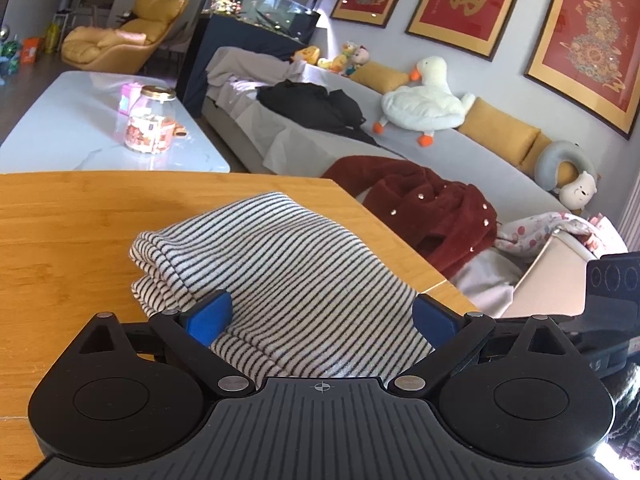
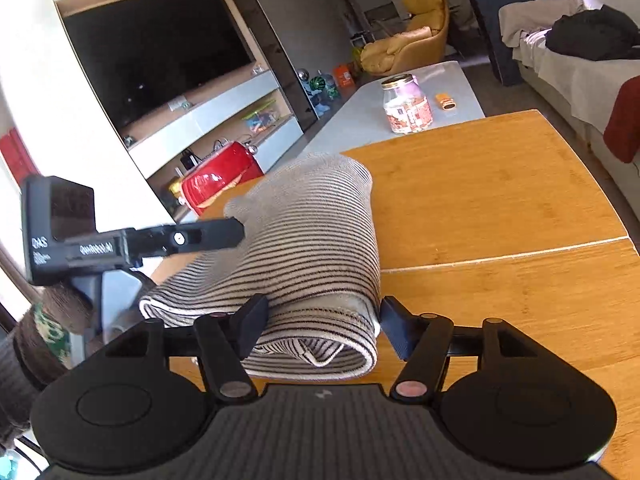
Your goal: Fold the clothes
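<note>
Straddling the near end of the folded striped garment [image 2: 320,264], the right gripper [image 2: 324,330] has its jaws parted around the rolled edge; one pad sits against the cloth on the left, the other stands just clear on the right, so nothing is pinched yet. In its own view the left gripper [image 1: 322,318] is likewise spread wide, blue pads [image 1: 210,318] on either side of a broad stretch of stripes, pressing on nothing. The garment lies bundled in several layers on the wooden table [image 2: 500,208], close to one table edge, with a loose hem showing at the end nearest the right gripper.

To finish this step well, I judge that both pairs of jaws should close on all layers at once, low and near the corners, so the fold does not slip open when it is lifted or pressed flat. Keeping both grippers level with each other should hold the stripes straight.

Beyond the table stand a white coffee table with a glass jar [image 2: 406,104] and a grey sofa [image 1: 440,148] strewn with a dark red coat [image 1: 424,208].
</note>
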`<state>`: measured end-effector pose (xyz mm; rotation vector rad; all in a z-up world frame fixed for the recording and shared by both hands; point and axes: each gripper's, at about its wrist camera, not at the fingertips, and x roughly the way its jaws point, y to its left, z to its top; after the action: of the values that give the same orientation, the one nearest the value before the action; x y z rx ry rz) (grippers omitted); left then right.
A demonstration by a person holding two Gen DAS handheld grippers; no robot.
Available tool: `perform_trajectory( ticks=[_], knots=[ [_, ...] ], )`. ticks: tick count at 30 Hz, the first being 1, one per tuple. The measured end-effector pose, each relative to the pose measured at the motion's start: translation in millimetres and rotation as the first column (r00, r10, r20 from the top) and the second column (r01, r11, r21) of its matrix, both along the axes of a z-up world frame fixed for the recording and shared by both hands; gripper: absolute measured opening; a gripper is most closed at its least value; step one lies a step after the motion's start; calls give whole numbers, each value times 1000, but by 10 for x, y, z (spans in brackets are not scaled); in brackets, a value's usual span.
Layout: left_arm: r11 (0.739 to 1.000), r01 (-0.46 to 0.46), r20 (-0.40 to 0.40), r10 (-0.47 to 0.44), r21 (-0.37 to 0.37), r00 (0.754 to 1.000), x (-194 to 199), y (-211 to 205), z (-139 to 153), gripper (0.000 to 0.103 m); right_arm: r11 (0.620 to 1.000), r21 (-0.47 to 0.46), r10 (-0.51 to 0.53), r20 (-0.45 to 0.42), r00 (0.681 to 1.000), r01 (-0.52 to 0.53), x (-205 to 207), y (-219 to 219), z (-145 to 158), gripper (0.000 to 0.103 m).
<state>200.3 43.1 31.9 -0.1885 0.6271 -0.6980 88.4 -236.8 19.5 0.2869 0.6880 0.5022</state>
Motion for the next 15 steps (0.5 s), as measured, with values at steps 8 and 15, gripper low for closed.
perform_trajectory(
  ticks=[8, 15],
  knots=[
    [987, -119, 2, 119, 107, 993, -359, 54, 201, 102, 999, -29, -46, 13, 999, 46, -34, 13, -58, 84],
    [983, -141, -118, 155, 118, 981, -297, 206, -80, 102, 995, 14, -103, 32, 994, 103, -39, -116, 26, 103]
  ],
)
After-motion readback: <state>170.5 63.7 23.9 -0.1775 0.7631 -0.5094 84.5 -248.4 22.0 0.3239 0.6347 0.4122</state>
